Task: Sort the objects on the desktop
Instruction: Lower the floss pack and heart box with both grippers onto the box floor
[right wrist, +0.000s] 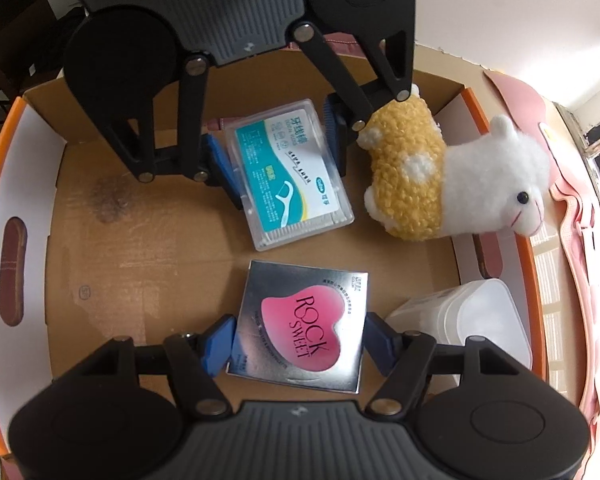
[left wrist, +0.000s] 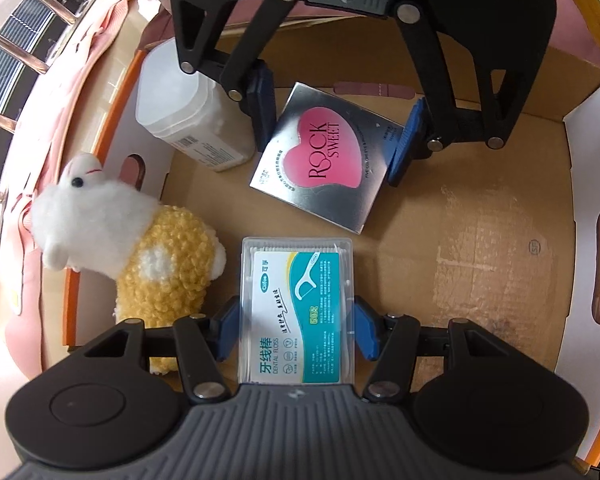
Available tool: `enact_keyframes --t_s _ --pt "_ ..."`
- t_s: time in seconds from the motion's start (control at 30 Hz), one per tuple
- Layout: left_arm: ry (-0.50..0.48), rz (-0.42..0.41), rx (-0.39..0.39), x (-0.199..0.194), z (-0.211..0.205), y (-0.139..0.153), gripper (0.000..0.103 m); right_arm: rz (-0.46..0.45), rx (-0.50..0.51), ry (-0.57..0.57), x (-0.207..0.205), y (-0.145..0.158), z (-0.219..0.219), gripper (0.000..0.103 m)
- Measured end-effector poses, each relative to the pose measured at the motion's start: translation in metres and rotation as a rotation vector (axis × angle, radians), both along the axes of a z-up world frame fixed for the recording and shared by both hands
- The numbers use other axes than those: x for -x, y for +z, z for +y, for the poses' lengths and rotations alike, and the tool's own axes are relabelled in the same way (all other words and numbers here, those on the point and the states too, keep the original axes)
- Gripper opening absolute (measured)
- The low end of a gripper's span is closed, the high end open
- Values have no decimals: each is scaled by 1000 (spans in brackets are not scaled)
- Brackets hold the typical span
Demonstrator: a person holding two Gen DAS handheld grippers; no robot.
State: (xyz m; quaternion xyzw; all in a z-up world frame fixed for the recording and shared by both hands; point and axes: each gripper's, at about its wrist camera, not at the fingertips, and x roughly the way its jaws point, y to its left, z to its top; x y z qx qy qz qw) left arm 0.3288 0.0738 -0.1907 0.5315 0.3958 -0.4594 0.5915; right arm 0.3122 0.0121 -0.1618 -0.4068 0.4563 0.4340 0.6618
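Reaching into the cardboard box (left wrist: 480, 240), both grippers lower items to its floor. Left of the dental floss case (left wrist: 296, 312) lies the plush alpaca (left wrist: 140, 248). The left gripper (left wrist: 296, 330) pinches that case narrowly; beyond it, the right gripper (right wrist: 298, 338) spans the silver Rock Sweet box (right wrist: 300, 324), fingers wider, gripping its sides.

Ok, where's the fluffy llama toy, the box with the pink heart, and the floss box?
llama toy (right wrist: 412, 184), right wrist view, yellow woolly body.
heart box (right wrist: 300, 332), right wrist view, pink heart.
floss box (left wrist: 296, 312), left wrist view, printed label.
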Motion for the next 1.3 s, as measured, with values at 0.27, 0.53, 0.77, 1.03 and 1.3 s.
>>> enact_keyframes --t_s 0.27,0.53,0.77,1.03,1.3 --pt "-9 4 10 -4 4 -1 57 13 -12 6 5 1 -10 68" --pt "-18 3 13 -1 0 -2 58 21 -3 11 11 -1 -21 68" --pt "-13 14 8 -13 -7 -5 58 22 10 30 14 1 -21 68" --pt "-27 21 -6 -17 -13 -6 58 14 31 47 24 2 -29 68" --pt "-61 44 -35 -23 -23 -7 58 13 56 76 34 5 -39 68"
